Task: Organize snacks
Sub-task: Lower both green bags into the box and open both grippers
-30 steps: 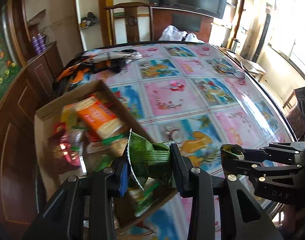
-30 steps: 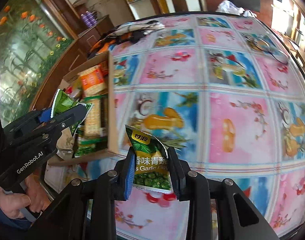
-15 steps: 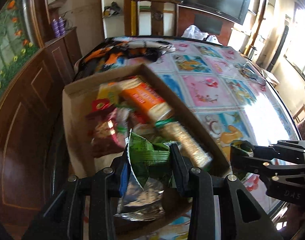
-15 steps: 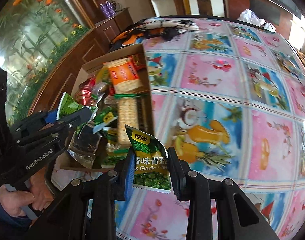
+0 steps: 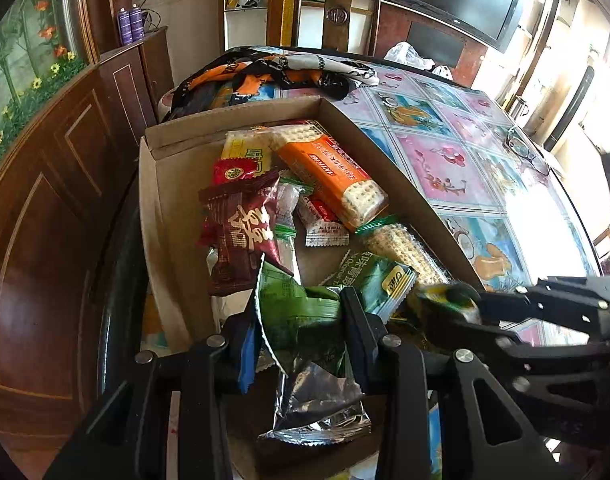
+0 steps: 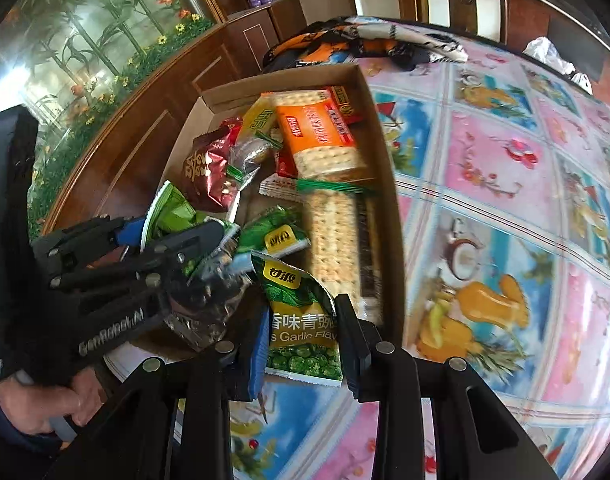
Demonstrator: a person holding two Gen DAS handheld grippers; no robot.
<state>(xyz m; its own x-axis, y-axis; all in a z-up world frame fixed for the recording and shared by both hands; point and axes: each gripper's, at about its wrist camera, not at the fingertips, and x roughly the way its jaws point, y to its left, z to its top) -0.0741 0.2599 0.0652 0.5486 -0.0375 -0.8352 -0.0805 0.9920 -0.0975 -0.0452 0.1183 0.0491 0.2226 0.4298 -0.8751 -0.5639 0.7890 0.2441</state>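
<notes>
The green pea packet [image 6: 303, 322] is pinched upright in the right claw [image 6: 301, 344], hanging over the near edge of the cardboard box [image 6: 387, 216]. The left claw [image 5: 301, 340] is clenched on a crumpled green packet [image 5: 293, 312] with its foil inside showing, low over the box's near end. The box holds an orange cracker pack [image 5: 333, 176], a maroon packet [image 5: 241, 236] and other snacks, on the picture-tiled tabletop [image 6: 505, 184].
</notes>
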